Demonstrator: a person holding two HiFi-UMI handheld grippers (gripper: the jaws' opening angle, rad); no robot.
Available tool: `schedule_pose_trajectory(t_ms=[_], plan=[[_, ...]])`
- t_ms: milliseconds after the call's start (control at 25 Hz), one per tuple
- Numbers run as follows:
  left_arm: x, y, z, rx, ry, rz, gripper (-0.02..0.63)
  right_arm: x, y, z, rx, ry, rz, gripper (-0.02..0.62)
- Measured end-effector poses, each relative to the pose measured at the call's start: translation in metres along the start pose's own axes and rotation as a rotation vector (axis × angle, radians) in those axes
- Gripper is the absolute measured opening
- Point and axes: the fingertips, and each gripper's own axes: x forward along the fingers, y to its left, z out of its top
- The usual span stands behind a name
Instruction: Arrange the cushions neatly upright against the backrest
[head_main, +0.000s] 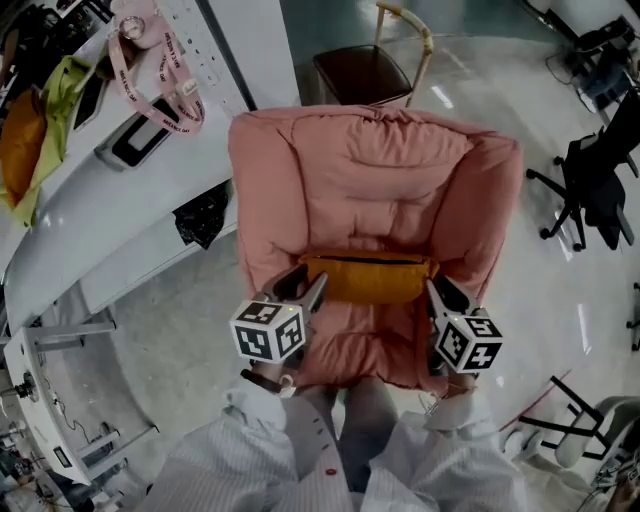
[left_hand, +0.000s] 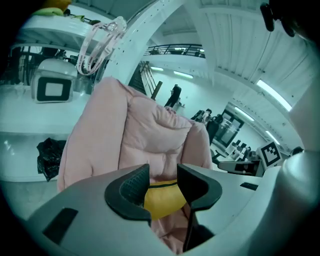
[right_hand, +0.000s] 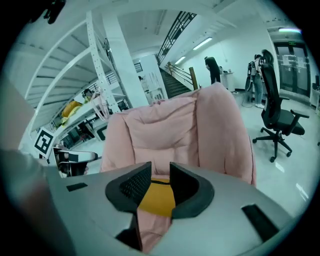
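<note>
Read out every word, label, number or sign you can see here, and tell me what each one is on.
No text reads clearly.
Pink fabric strap on the white curved counter: dark print, too small to read.
Black-and-white marker cubes: square patterns only, no letters.
Distant posted paper notices: blurred.

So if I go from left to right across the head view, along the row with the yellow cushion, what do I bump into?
White counter → left gripper → yellow cushion → right gripper.
</note>
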Motion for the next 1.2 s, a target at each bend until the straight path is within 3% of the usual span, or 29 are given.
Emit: schedule_pose_trajectory(t_ms=[240, 560, 760, 920, 1200], plan=[[-0.042, -0.065, 0.051, 0.056, -0.097, -0.149, 0.175, -0.055, 0.067, 0.063, -0.053, -0.143, 0.129, 0.077], [-0.111, -0.164, 0.102, 0.222, -0.229, -0.342, 0.098, -0.139, 0.153, 0.114, -0.215, -0.323, 0.230, 0.058], [-0.147, -0.209, 0.119, 0.308, -0.320, -0.411, 0.056, -0.185, 0.181, 0.138, -0.288, -0.447, 0.227, 0.026], [-0.164, -0.230, 0.130, 0.338, -0.379, -0.453, 0.020, -0.201, 0.196, 0.145, -0.341, -0.464, 0.233, 0.017], [-0.178, -0.237, 0.135, 0.343, -0.392, -0.474, 0.011, -0.216, 0.206, 0.154, -0.352, -0.483, 0.235, 0.014]])
